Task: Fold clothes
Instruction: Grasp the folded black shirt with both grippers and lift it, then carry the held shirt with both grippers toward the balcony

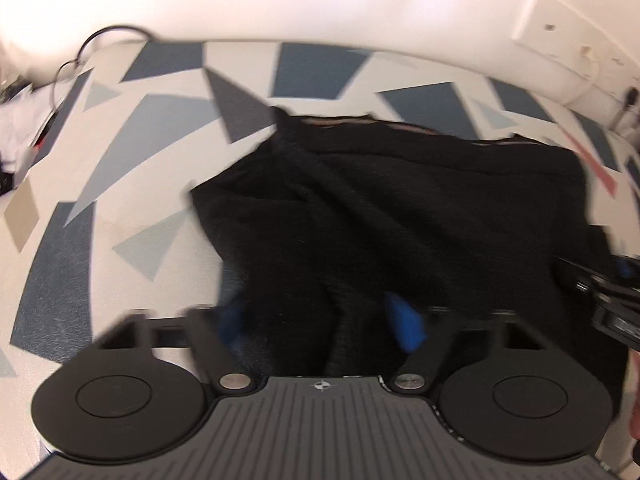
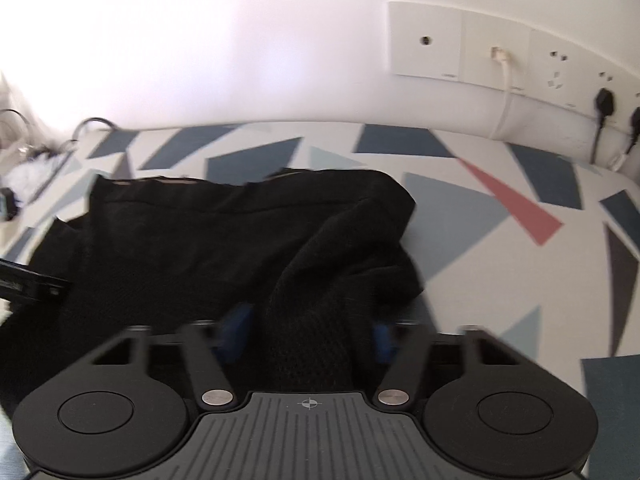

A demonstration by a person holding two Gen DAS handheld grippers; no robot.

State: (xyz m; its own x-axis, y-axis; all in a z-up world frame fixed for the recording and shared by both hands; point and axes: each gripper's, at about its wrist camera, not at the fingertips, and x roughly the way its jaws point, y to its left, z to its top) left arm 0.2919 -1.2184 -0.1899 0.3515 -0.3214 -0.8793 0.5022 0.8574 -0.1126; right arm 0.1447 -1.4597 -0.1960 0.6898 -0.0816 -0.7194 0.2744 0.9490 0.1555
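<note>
My left gripper [image 1: 320, 320] has black fabric bunched between its blue pads [image 1: 404, 324], and the pads look pressed into it, so I read it as gripping the near hem of the black garment [image 1: 400, 200]. My right gripper [image 2: 308, 330] does the same: a ridge of the garment [image 2: 224, 248] rises straight up between its two blue pads [image 2: 236, 330], clamped there.

I see no box, basket or other container in either view; the garment lies directly on the table [image 1: 132, 152], which carries a pattern of blue, grey and beige triangles.

From my left gripper the garment spreads ahead and to the right, its far edge stopping short of the white wall [image 1: 320, 4]. Bare patterned surface lies open to the left and beyond the cloth. From my right gripper the cloth runs ahead and to the left, with broad open table to the right, including a red triangle [image 2: 516, 208].

The right view shows the wall socket plates [image 2: 496, 48] sharply, with black plugs [image 2: 604, 100] and a white cable [image 2: 506, 92]. The left view shows a dark looped cable [image 1: 104, 36] at far left, and my right gripper's body [image 1: 600, 296] at its right edge.
</note>
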